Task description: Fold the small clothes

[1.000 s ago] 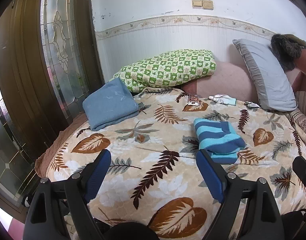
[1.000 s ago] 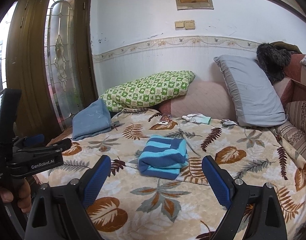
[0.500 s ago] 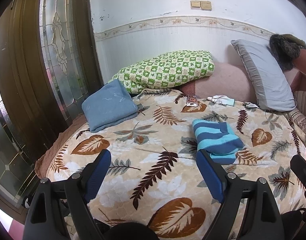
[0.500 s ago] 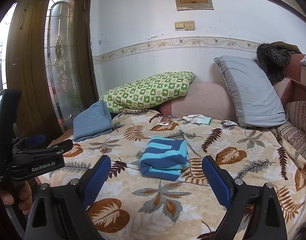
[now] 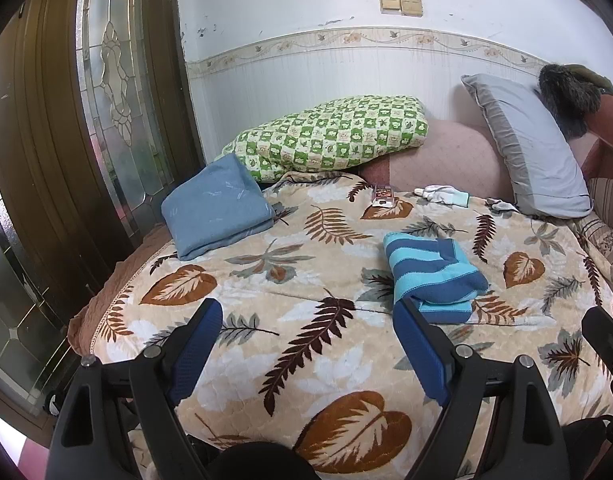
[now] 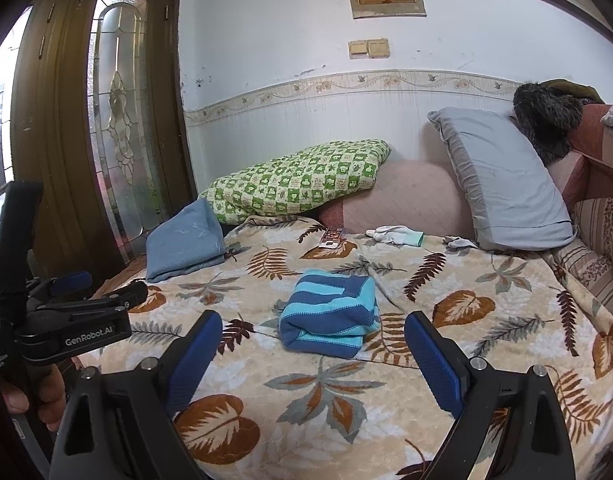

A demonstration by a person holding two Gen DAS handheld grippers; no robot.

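A folded striped garment (image 6: 330,314), banded in light turquoise and darker blue, is lying flat on the leaf-print blanket (image 6: 386,392) just above the centre of the right wrist view, and right of centre in the left wrist view (image 5: 434,270). It is sitting as a compact stacked bundle; in the right wrist view its long axis is running roughly left to right across the frame, with the rounded fold facing the lower left and the layered edges showing along the bottom. In the left wrist view the bundle is appearing turned, its long axis slanting from upper left down to lower right. The right gripper (image 6: 312,356) is hanging in the lower part of its frame with its blue-padded jaws spread wide, gripping nothing, the garment lying beyond and between them without touching either pad. The left gripper (image 5: 308,338) is likewise spread apart and empty at the bottom of its own frame, the garment sitting just above its right-hand finger; its body is also showing at the left edge of the right wrist view (image 6: 72,320). A folded blue cloth (image 5: 216,214) is resting at the blanket's upper left, below a green checked pillow (image 5: 330,136). A grey pillow (image 6: 502,184) is leaning in the upper right, and a small white glove (image 6: 394,235) is lying near the blanket's far edge.
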